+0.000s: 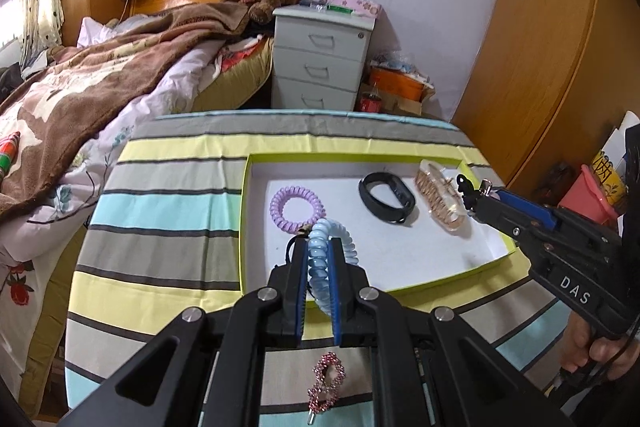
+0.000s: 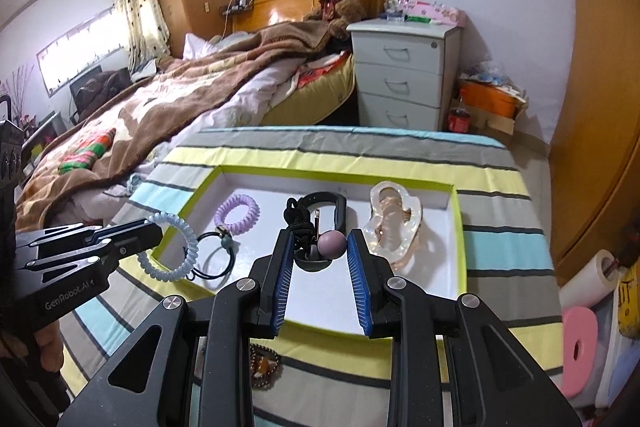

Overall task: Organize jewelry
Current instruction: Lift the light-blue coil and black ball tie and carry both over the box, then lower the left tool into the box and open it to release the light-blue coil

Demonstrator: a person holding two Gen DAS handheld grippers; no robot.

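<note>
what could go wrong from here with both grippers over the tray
The blue coil hair tie is pinched only at one side by the left gripper, so it may twist or slip as it swings. It hangs close to the black hair tie, which could snag. The right gripper holds a black cord whose loose end might catch the black wristband.

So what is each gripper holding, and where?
Left gripper: pale blue coil tie, by its near side. Right gripper: black corded piece, at its purple bead.
</note>
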